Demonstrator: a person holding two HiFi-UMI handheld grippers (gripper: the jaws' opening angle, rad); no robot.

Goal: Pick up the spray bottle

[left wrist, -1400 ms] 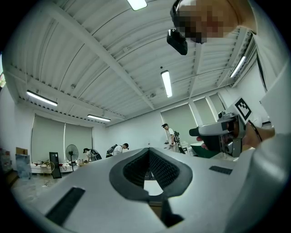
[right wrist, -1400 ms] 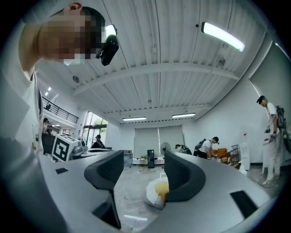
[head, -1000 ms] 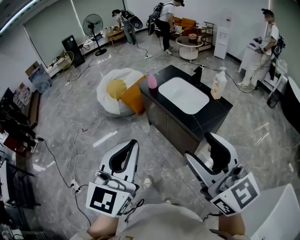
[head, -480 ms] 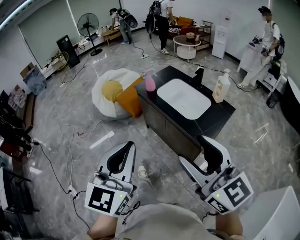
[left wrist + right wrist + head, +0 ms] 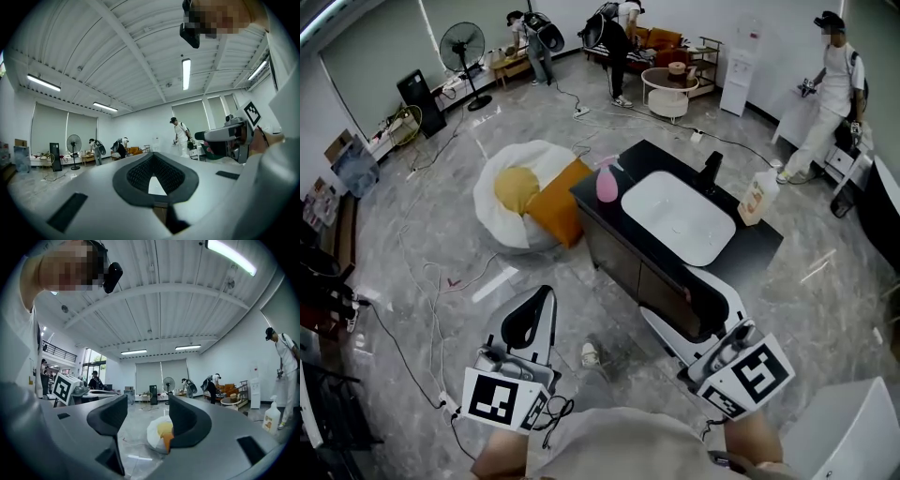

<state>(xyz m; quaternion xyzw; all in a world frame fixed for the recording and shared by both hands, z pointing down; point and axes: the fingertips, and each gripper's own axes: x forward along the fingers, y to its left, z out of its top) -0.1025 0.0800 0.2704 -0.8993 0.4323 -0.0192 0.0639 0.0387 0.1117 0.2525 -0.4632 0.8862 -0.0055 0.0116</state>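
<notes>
Grey marble floor (image 5: 441, 216) spreads wide and open to the left, crossed by loose cables (image 5: 431, 309). Black tabletop (image 5: 750, 258) runs diagonally ahead, its near edge just past the right claw (image 5: 680, 298). A white beanbag (image 5: 487, 225) with yellow and orange cushions sits against the cabinet's left end. A white sink (image 5: 678, 216) fills the middle of the tabletop, leaving only narrow black margins. The right claw's jaws stand apart with nothing between them. The left claw (image 5: 542, 298) is clenched with its tips together, empty, over bare floor. A white pump bottle (image 5: 758, 197) stands at the far right edge. The pink spray bottle (image 5: 607, 181) stands upright on the far-left corner, close to the edge and just beside the sink's rim, well apart from both claws. Compared with a second ago, the tabletop lies nearer and the right claw now overlaps its near edge.
</notes>
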